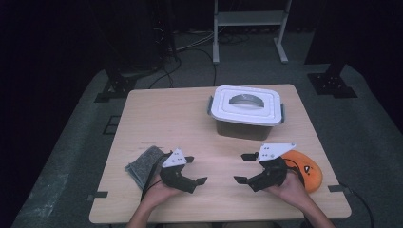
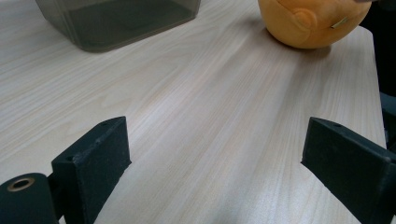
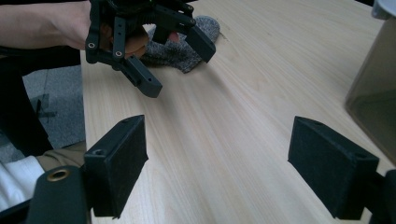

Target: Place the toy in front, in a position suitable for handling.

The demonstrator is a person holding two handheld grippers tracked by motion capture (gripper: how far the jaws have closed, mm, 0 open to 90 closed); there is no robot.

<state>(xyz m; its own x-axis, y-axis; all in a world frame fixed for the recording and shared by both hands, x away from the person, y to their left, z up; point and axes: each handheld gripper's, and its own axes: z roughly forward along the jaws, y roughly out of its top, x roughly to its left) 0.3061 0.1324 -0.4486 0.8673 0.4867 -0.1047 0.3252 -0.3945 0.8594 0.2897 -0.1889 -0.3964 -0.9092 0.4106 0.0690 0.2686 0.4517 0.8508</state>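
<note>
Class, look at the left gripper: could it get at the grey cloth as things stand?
Probably yes. The left gripper is open and holds nothing, and the cloth lies on the table right beside that hand, uncovered. But the jaws point away from it, so the hand would have to turn.

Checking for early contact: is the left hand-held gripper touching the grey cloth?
Cannot tell. In the high view the left hand-held gripper overlaps the grey cloth's edge; in the right gripper view the cloth lies behind its open jaws, with no clear contact or gap.
</note>
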